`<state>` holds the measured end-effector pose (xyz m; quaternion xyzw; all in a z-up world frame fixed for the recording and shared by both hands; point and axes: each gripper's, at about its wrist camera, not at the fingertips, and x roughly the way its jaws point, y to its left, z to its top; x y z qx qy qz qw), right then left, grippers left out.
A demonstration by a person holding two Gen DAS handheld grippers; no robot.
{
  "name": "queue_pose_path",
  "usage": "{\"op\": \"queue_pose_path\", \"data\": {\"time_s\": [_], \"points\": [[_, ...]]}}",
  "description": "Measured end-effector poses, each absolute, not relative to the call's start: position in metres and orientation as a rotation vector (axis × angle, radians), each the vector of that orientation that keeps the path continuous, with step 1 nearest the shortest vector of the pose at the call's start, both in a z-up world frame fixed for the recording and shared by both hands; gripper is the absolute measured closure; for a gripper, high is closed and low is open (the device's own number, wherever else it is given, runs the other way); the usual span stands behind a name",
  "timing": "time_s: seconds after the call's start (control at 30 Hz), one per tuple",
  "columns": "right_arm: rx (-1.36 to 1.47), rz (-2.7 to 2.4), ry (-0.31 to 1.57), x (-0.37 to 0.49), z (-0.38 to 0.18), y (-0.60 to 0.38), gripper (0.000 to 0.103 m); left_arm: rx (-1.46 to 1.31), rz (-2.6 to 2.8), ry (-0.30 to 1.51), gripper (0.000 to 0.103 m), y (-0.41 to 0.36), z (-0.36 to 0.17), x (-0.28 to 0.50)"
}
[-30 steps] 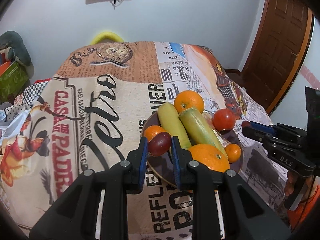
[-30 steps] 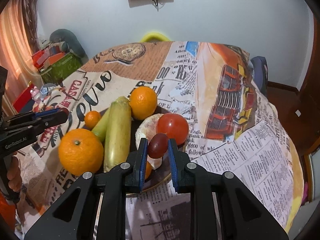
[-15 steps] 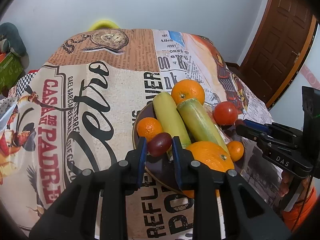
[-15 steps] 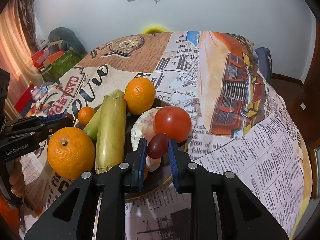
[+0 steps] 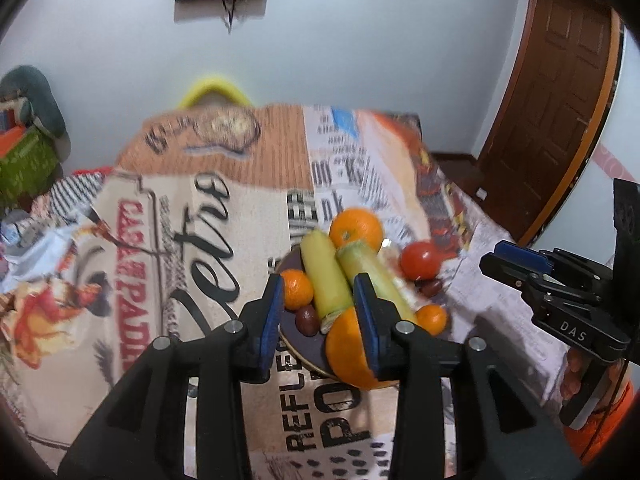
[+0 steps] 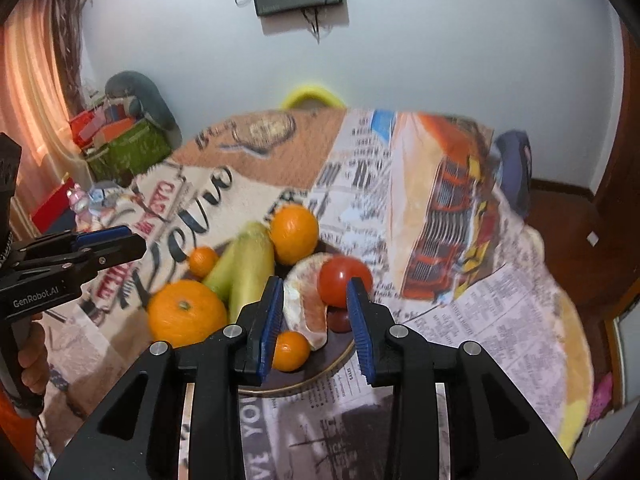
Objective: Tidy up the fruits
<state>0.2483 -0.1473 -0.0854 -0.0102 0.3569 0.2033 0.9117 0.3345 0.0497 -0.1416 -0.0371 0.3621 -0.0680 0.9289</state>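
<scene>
A dark plate [image 5: 298, 344] [image 6: 328, 364] on the printed tablecloth holds two oranges [image 5: 356, 226], two green-yellow cobs [image 5: 326, 276], small tangerines [image 5: 296, 288], a tomato [image 5: 420, 260] [image 6: 344, 282] and a peeled citrus half [image 6: 306, 304]. One dark red grape [image 5: 307, 319] lies at the plate's left front, another grape [image 5: 431, 287] [image 6: 339, 319] lies under the tomato. My left gripper [image 5: 318, 320] is open and empty above the plate's near edge. My right gripper [image 6: 316, 322] is open and empty just before the tomato.
The tablecloth [image 5: 180, 240] covers a table that drops off at the right edge [image 6: 576, 320]. A yellow chair back [image 5: 214, 88] stands behind the table. A brown door [image 5: 560, 100] is at the right; boxes and bags [image 6: 124, 144] are at the left.
Both grippers have opened and let go of their grapes, which now lie on the plate. Both grippers have drawn back and up from the plate.
</scene>
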Motion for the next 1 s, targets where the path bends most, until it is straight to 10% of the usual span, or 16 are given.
{"op": "queue_pose_path", "data": {"time_s": [0.57,1.0], "points": [[0.038,0.441,0.318,0.083,0.07,-0.163,0.073,-0.059,-0.114,0.301,0.068,0.02,0.022,0.147],[0.032,0.383,0.187,0.023,0.083,-0.163,0.03,-0.006,-0.073,0.172,0.021,-0.004,0.045,0.062]]}}
